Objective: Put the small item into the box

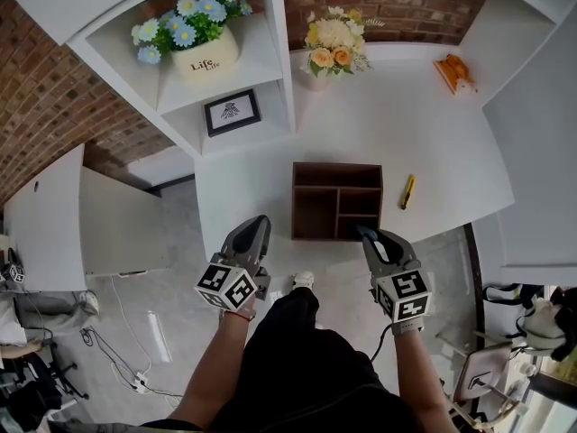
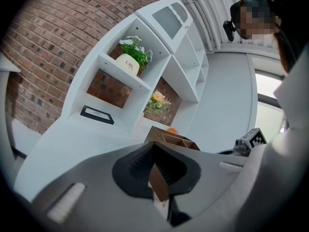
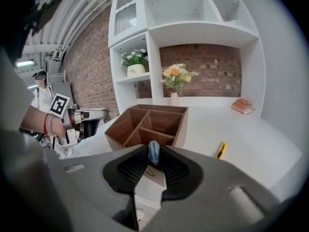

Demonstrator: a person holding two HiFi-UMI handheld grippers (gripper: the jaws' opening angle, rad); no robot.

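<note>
View from above and along both grippers. A white desk [image 1: 424, 133] curves along a red brick wall [image 1: 54, 106] and carries a wooden box [image 1: 336, 201], open at the top and split into compartments, near its front edge. A slim yellow tool [image 1: 407, 191] lies flat just right of the box, not touching it. At the back of the desk stand a vase of peach and cream flowers [image 1: 332, 50] and, well to the right, a small orange object [image 1: 455, 72].

A white shelf unit [image 1: 270, 52] rises at the left. It holds a pot of blue and white flowers [image 1: 203, 39], with a framed picture [image 1: 232, 112] on the shelf below. The floor [image 1: 180, 314] is grey, with cables trailing at lower left.

The right gripper [image 1: 367, 234] is at the box's near right corner. Its fingers [image 3: 126, 170] pinch a small blue item [image 3: 153, 152] at their tips, just short of the box's near wall.

The left gripper [image 1: 261, 222] is over the desk's front edge, left of the box. Its fingers [image 2: 137, 161] meet at the tips, and nothing shows between the tips.
</note>
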